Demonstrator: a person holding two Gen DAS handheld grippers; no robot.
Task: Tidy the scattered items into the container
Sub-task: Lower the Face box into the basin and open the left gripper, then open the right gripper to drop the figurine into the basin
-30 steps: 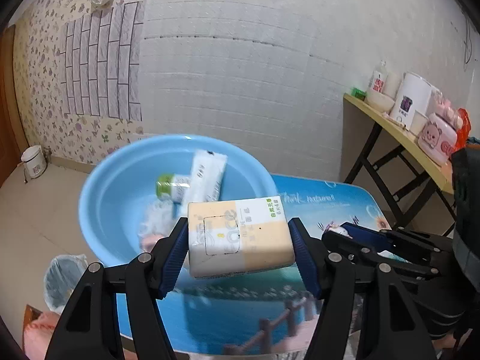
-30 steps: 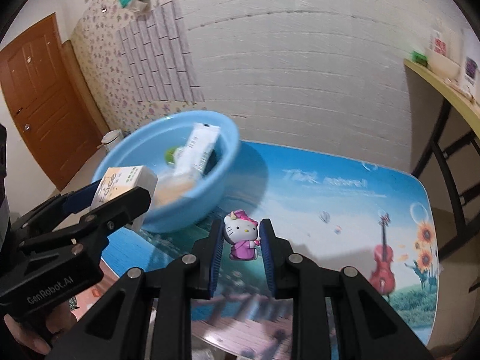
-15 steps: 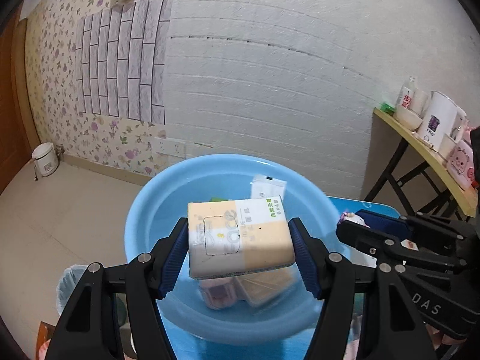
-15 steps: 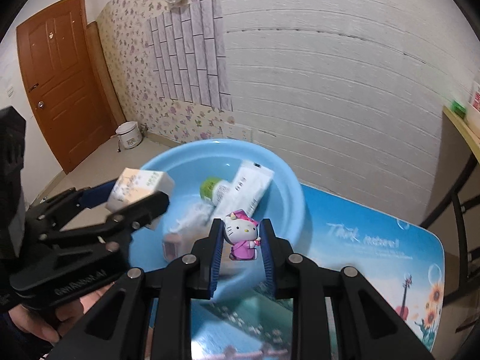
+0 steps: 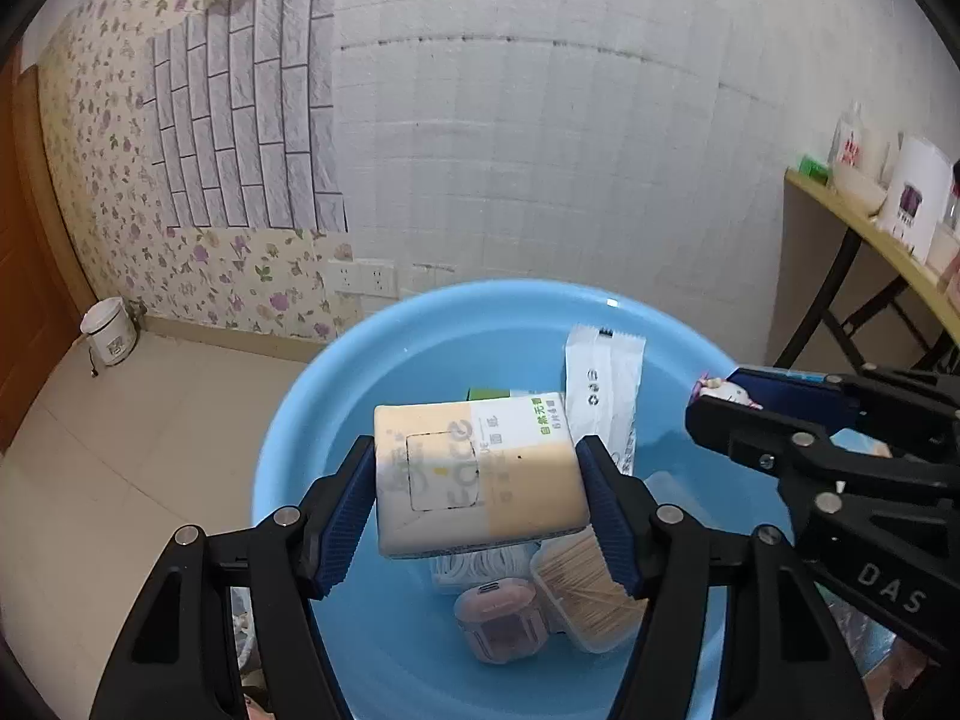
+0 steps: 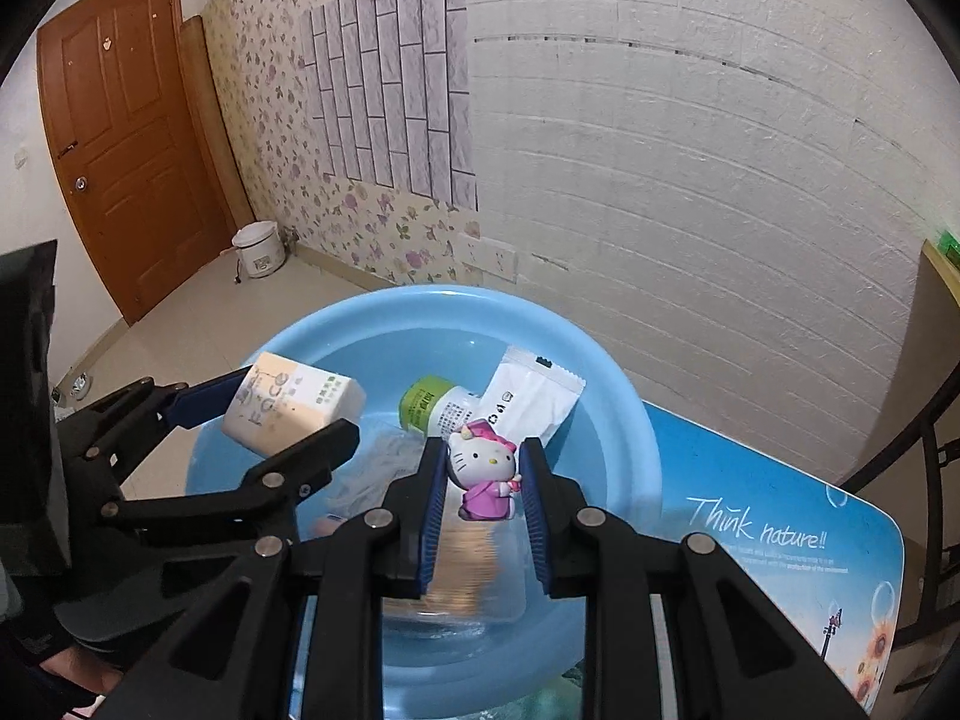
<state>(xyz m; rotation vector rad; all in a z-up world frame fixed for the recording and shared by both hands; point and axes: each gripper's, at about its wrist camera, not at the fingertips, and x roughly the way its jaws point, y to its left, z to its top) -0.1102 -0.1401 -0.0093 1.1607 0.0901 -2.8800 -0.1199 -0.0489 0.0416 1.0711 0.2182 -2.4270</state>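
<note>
Both held items hang inside the basin (image 5: 288, 420) rim; floor beyond.

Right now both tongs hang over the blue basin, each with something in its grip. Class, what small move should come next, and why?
Probably let go. The left tongs hold the tissue pack and the right tongs hold the cat figurine, both above the inside of the blue basin, where other items already lie. Opening the jaws should drop both in; lowering a little first would soften the fall.

Floral wallpaper (image 6: 360, 204), wooden door (image 6: 126, 138)
</note>
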